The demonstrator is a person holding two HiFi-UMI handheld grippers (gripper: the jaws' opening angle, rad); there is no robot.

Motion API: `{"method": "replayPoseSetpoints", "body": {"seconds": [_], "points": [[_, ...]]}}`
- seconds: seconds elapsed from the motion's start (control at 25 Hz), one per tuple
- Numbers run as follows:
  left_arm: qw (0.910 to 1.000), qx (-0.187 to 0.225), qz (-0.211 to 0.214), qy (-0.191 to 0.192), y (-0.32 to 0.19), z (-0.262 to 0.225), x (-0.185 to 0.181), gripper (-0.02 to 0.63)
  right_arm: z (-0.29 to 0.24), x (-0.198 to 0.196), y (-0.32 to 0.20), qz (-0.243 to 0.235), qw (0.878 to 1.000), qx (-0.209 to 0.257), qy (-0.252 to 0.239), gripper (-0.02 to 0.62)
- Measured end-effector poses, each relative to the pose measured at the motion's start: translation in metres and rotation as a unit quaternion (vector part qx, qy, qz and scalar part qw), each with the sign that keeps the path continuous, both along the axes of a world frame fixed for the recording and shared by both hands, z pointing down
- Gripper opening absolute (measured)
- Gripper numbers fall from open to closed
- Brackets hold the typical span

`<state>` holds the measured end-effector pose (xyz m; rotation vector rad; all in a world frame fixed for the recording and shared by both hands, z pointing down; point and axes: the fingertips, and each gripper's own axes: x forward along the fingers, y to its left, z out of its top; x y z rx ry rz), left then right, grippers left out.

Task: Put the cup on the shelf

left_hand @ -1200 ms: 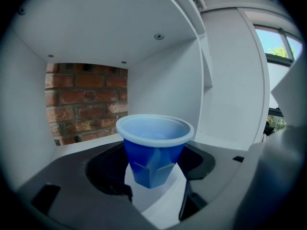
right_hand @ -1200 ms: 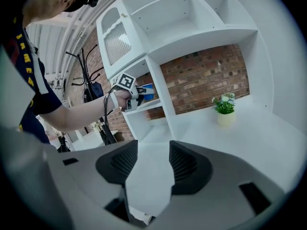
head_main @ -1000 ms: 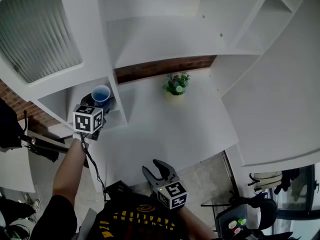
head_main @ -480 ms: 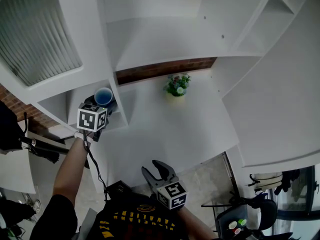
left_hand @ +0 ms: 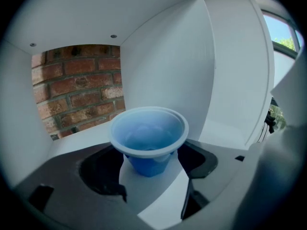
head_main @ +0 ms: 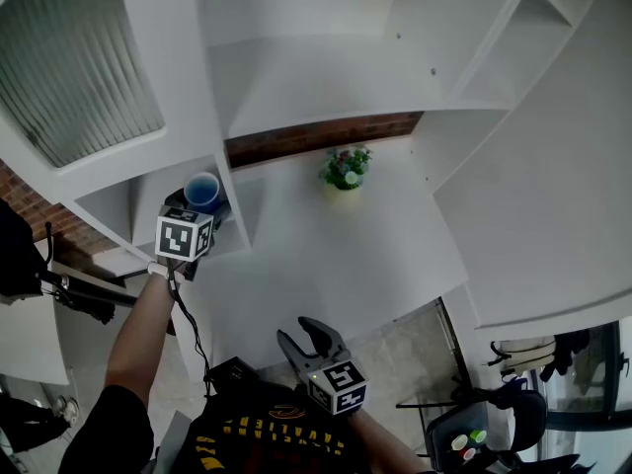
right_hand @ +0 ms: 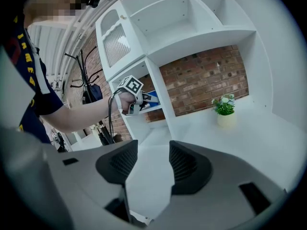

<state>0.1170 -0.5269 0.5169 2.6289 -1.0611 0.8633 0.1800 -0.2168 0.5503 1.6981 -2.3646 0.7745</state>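
Observation:
A blue plastic cup (left_hand: pixel 148 138) stands upright on the floor of a white shelf compartment (left_hand: pixel 76 138), in front of a brick back wall. My left gripper (left_hand: pixel 147 151) reaches into that compartment. Its jaws have just been opening and now stand wide on either side of the cup's base, with the pads off it. From the head view the cup (head_main: pixel 201 190) sits just beyond the left gripper (head_main: pixel 200 208), inside the left compartment (head_main: pixel 138 200). My right gripper (head_main: pixel 296 332) hangs low by my body. In its own view the right gripper (right_hand: pixel 151 150) is open with nothing between its jaws.
A small potted plant (head_main: pixel 345 167) stands at the back of the white desk surface (head_main: pixel 326 255), under more white shelves. A divider wall (head_main: pixel 229 196) bounds the cup's compartment on the right. A coat stand (right_hand: pixel 86 80) is left of the shelf unit. A chair (head_main: pixel 474 433) is at the lower right.
The left gripper has shifted and turned only slightly beside the cup. The cup stays where it stood in the compartment. The right gripper has not moved.

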Motion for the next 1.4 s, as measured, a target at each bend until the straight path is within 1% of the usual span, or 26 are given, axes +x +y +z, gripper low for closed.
{"method": "replayPoseSetpoints", "body": {"seconds": [0.08, 0.16, 0.28, 0.44, 0.52, 0.6, 0.68, 0.76, 0.92, 0.96, 1.04, 1.16, 1.24, 1.32, 1.4], "points": [[1.0000, 0.003, 0.008, -0.002, 0.007, 0.000, -0.001, 0.344, 0.000, 0.000, 0.003, 0.001, 1.000, -0.001, 0.001, 0.204], [0.9999, -0.003, 0.010, 0.008, 0.016, 0.000, -0.007, 0.347, -0.001, 0.000, 0.005, 0.003, 1.000, -0.004, 0.002, 0.204], [0.9996, -0.004, -0.008, 0.028, 0.033, 0.001, -0.026, 0.347, 0.000, -0.001, 0.007, 0.002, 1.000, -0.009, 0.002, 0.204], [0.9982, 0.038, -0.033, 0.032, 0.060, -0.004, -0.050, 0.347, 0.005, -0.008, 0.009, -0.012, 1.000, -0.015, -0.002, 0.204], [0.9973, 0.050, -0.036, 0.040, 0.079, -0.009, -0.059, 0.345, 0.005, -0.016, 0.007, -0.026, 1.000, -0.017, -0.002, 0.204], [0.9971, 0.040, -0.028, 0.059, 0.105, -0.006, -0.066, 0.345, 0.004, -0.026, 0.005, -0.040, 0.999, -0.021, -0.001, 0.204], [0.9970, 0.018, -0.016, 0.073, 0.135, 0.004, -0.073, 0.345, 0.008, -0.037, 0.003, -0.056, 0.998, -0.025, -0.002, 0.204], [0.9971, -0.003, -0.012, 0.075, 0.164, 0.019, -0.083, 0.344, 0.015, -0.047, 0.003, -0.076, 0.997, -0.026, -0.006, 0.204], [0.9954, -0.048, -0.020, 0.080, 0.212, 0.042, -0.098, 0.339, 0.019, -0.062, 0.003, -0.109, 0.993, -0.037, -0.016, 0.204], [0.9946, -0.056, -0.021, 0.085, 0.220, 0.044, -0.099, 0.320, 0.020, -0.065, 0.002, -0.115, 0.993, -0.035, -0.014, 0.204], [0.9937, -0.062, -0.018, 0.091, 0.232, 0.043, -0.095, 0.308, 0.019, -0.069, 0.000, -0.126, 0.991, -0.030, -0.012, 0.204], [0.9935, -0.054, -0.006, 0.101, 0.244, 0.034, -0.083, 0.296, 0.012, -0.075, -0.004, -0.143, 0.989, -0.025, -0.015, 0.204], [0.9923, -0.053, 0.003, 0.112, 0.255, 0.028, -0.074, 0.287, 0.007, -0.075, -0.007, -0.146, 0.989, -0.016, -0.014, 0.204], [0.9891, -0.067, 0.005, 0.131, 0.266, 0.024, -0.066, 0.284, 0.002, -0.073, -0.010, -0.144, 0.989, -0.005, -0.017, 0.204], [0.9839, -0.086, 0.001, 0.156, 0.275, 0.019, -0.059, 0.284, -0.003, -0.071, -0.011, -0.142, 0.990, -0.003, -0.020, 0.204]]}}
